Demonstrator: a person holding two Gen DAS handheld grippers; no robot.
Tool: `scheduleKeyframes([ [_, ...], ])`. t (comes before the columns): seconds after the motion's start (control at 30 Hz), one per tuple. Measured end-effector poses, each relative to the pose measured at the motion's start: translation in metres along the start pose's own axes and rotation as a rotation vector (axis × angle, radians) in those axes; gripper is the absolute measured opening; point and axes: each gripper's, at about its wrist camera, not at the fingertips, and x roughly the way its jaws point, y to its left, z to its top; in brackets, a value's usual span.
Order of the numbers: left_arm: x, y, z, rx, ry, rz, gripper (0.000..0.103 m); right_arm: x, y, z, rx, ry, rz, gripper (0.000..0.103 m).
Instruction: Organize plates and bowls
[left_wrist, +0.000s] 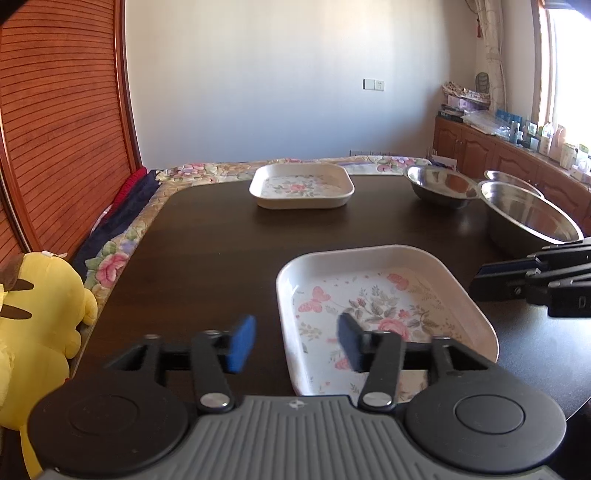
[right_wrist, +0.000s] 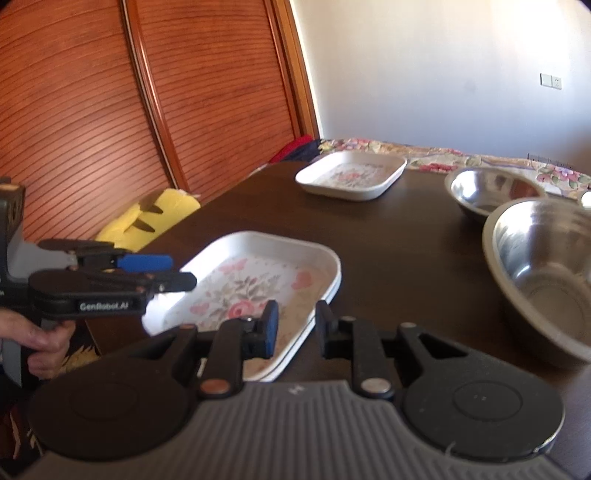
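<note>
A white floral plate (left_wrist: 380, 306) lies near me on the dark table (left_wrist: 207, 251); in the right wrist view (right_wrist: 258, 280) it looks like two plates stacked. My left gripper (left_wrist: 297, 343) is open, its fingers straddling the plate's left rim. My right gripper (right_wrist: 295, 326) is open around the plate's right rim, not closed on it; it shows from the side in the left wrist view (left_wrist: 480, 284). A second floral plate (left_wrist: 301, 184) sits at the table's far side. Three steel bowls stand at the right: a large near one (left_wrist: 528, 221), a middle one (left_wrist: 441, 186), a far one (left_wrist: 513, 181).
A yellow plush toy (left_wrist: 40, 325) sits off the table's left edge by a wooden slatted door (left_wrist: 62, 122). A floral cloth (left_wrist: 229, 170) lies behind the table. A cluttered wooden cabinet (left_wrist: 513, 155) runs along the right wall.
</note>
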Motion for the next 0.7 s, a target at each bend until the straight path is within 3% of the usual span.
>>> scheduleKeyframes([
  [0.07,-0.004,0.002,0.003,-0.005,-0.02,0.008,0.086,-0.004,-0.002,0.005,0.001,-0.018,-0.001,0.028],
  [0.17,-0.007,0.005,0.008,-0.012,-0.031,0.006,0.096,-0.009,-0.004,0.014,-0.003,-0.045,-0.011,0.036],
  [0.27,-0.008,0.008,0.013,-0.017,-0.029,0.012,0.102,-0.011,-0.006,0.021,-0.005,-0.065,-0.028,0.056],
  [0.37,-0.007,0.008,0.016,-0.01,-0.017,0.027,0.103,-0.012,-0.008,0.027,-0.006,-0.089,-0.04,0.071],
  [0.43,-0.005,0.007,0.017,-0.001,0.005,0.042,0.103,-0.012,-0.011,0.03,-0.001,-0.103,-0.044,0.09],
  [0.5,-0.004,0.006,0.016,0.011,0.013,0.055,0.103,-0.012,-0.012,0.031,-0.002,-0.12,-0.052,0.102],
  [0.7,-0.001,-0.003,0.017,0.058,0.025,0.086,0.103,-0.012,-0.015,0.035,-0.003,-0.125,-0.074,0.103],
])
